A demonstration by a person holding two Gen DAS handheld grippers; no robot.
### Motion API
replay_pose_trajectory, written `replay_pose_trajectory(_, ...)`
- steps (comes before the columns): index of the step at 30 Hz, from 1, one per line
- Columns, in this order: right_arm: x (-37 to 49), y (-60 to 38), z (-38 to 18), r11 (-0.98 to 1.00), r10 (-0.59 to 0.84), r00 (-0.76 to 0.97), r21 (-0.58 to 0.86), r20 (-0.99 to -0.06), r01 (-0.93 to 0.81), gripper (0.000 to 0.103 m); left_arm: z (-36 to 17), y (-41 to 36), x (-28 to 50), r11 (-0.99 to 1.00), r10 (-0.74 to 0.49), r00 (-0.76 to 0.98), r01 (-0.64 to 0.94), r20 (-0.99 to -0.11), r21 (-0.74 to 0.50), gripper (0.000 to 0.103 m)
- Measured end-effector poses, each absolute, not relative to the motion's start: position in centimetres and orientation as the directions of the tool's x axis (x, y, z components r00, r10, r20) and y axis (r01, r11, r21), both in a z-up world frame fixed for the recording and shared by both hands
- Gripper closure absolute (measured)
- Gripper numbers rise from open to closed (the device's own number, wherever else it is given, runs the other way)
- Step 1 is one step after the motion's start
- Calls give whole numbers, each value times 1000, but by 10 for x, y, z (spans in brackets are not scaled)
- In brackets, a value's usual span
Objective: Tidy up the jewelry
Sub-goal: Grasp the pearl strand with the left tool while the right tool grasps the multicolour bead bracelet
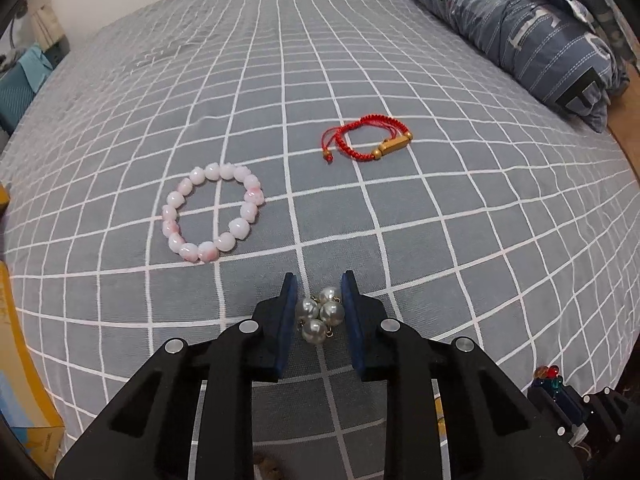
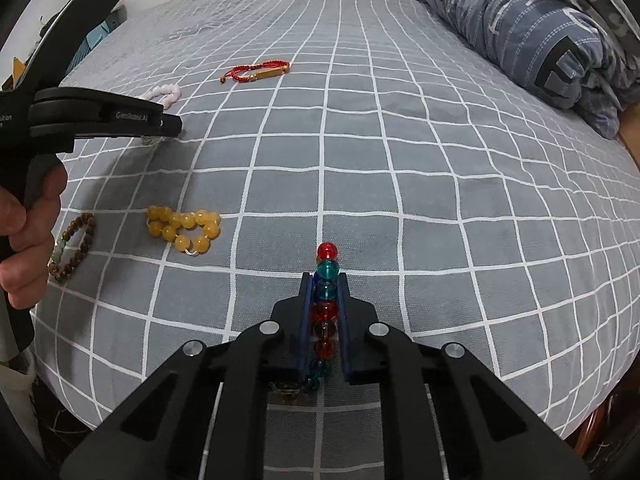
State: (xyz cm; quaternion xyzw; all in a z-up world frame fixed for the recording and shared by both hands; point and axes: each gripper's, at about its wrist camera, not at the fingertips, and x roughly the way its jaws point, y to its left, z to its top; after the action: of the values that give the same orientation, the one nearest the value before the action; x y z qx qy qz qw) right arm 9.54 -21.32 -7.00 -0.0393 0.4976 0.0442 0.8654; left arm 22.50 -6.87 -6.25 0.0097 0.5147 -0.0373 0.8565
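Note:
My left gripper (image 1: 319, 284) stands open around a bunched pearl bracelet (image 1: 320, 314) lying on the grey checked bedspread (image 1: 440, 208); its pads do not touch the pearls. A pink bead bracelet (image 1: 214, 213) lies ahead to the left and a red cord bracelet with a gold tube (image 1: 366, 141) ahead to the right. My right gripper (image 2: 324, 280) is shut on a red and teal glass bead bracelet (image 2: 326, 300), whose end beads stick out past the fingertips. The left gripper (image 2: 172, 122) shows from the side in the right wrist view.
A yellow bead bracelet (image 2: 185, 229) and a brown wooden bead bracelet (image 2: 74, 246) lie at the left near the bed edge. A folded blue quilt (image 2: 540, 40) lies at the far right. A yellow box (image 1: 20, 360) stands beside the bed at left.

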Motion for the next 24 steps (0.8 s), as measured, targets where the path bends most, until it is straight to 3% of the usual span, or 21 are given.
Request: replay_pose_trajectory(24, 84, -215, -38, 996, 79, 645, 35, -760, -81, 94, -23, -53, 194, 996, -84, 590, 74, -803, -50, 80)
